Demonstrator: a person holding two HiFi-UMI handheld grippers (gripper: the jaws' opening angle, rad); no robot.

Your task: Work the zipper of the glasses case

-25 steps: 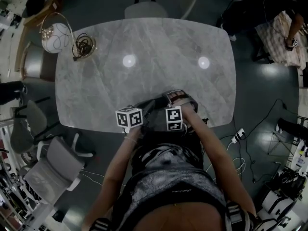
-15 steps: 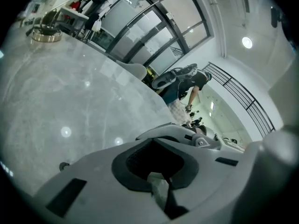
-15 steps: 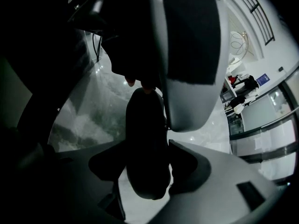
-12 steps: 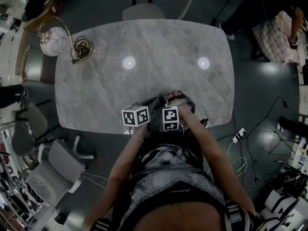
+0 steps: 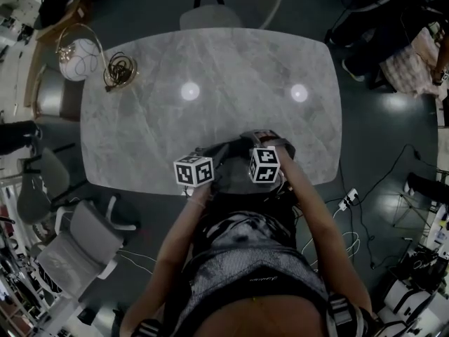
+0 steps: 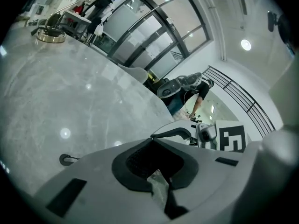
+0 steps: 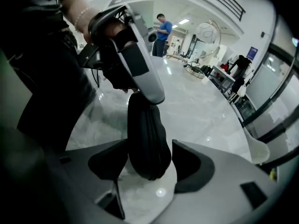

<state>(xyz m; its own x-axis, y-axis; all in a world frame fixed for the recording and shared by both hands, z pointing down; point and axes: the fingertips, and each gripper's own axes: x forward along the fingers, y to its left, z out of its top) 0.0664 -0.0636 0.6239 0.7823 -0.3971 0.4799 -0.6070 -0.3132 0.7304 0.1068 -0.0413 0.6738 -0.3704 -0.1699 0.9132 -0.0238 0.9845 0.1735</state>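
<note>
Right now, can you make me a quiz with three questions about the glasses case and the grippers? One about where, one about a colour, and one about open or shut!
1. Where is the glasses case?
A) by the near edge of the table, at the grippers
B) in the middle of the table
C) on the floor

2. What colour is the glasses case?
A) white
B) black
C) yellow

3. How do the jaws of the left gripper stand?
A) wide apart
B) together
C) out of sight

Answers:
1 A: the head view shows it by the near edge, and it stands between the jaws of the right gripper.
2 B: it looks black in every view.
3 B: the left gripper view shows no gap between them.
</note>
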